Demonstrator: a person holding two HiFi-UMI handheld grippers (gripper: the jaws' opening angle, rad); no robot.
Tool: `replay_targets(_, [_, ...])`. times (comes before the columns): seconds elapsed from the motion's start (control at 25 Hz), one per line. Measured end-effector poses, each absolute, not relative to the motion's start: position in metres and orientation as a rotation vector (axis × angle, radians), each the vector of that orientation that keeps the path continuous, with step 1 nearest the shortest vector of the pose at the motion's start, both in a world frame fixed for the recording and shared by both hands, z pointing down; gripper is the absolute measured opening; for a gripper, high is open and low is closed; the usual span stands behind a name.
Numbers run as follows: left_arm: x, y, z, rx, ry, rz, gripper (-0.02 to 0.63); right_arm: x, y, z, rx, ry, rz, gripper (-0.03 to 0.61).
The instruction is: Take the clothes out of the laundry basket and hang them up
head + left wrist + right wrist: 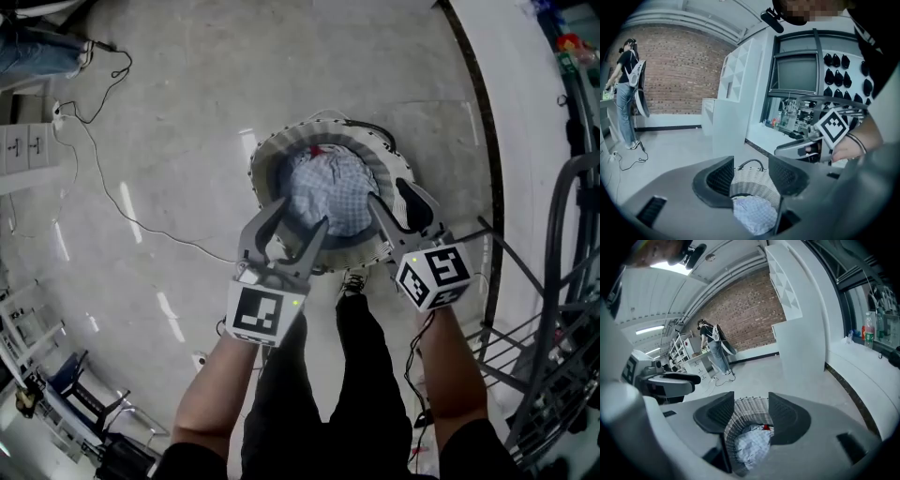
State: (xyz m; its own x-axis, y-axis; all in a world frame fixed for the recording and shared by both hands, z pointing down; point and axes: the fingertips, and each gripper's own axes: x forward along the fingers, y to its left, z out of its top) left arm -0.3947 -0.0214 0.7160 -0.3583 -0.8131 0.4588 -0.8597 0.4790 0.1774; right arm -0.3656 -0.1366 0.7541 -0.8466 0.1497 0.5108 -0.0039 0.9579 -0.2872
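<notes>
Your forearms reach down past your dark trousers (319, 394), one tool in each hand; your left gripper (302, 220) hovers over the near-left rim of the laundry basket (265, 159), its jaws spread wide with nothing gripped between them; your right gripper (394, 199) hangs over the near-right rim, jaws likewise wide apart and holding nothing. Just below them the round woven basket stands on the pale concrete floor (169, 112); the clothes (323, 192), a crumpled pale-blue checked bundle with a small red scrap (319, 150) at the far edge, lie inside it, not yet lifted. To your right stands a grey metal-tube rack (562, 281); a thin cable (103, 159) trails over the floor to your left; farther off, before a brick wall (750, 310), a person (712, 350) stands at a bench.
</notes>
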Motion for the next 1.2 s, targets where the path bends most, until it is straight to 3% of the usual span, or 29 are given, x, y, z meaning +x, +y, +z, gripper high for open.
replay_targets(0.56, [-0.400,-0.012,0.839,1.358,-2.204,0.106,0.215,-0.359,-0.128,0.953,-0.063,-2.368,0.378,0.261])
replay_targets(1.2, [-0.402,-0.003,0.899,1.452,-2.149,0.171,0.215,-0.350,-0.143,1.143,0.076,-2.038,0.425,0.304])
